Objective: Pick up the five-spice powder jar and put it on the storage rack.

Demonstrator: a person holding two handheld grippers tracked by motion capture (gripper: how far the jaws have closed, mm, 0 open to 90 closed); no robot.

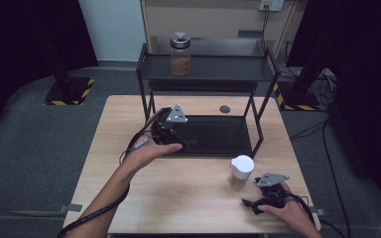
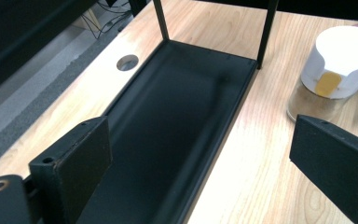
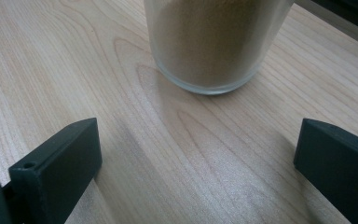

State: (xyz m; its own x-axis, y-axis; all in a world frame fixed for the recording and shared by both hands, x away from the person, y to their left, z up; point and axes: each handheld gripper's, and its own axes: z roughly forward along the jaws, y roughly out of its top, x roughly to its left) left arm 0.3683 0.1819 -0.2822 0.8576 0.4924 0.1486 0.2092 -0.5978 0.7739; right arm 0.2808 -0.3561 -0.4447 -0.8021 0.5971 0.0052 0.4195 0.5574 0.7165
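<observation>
The right gripper lies spread on the table facing the white-capped jar, ready to grab it, while the left gripper hangs spread, empty, over the rack's bottom tray.

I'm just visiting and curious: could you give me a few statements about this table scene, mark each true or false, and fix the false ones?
1. The white-lidded jar stands on the wooden table. True.
2. The left gripper is clamped on that jar. False: its jaws are open with nothing between them, over the rack's black bottom tray.
3. A metal-lidded jar of brown powder stands on the rack's top shelf. True.
4. The right gripper holds the white-lidded jar. False: its jaws are open, with the jar just ahead.
</observation>
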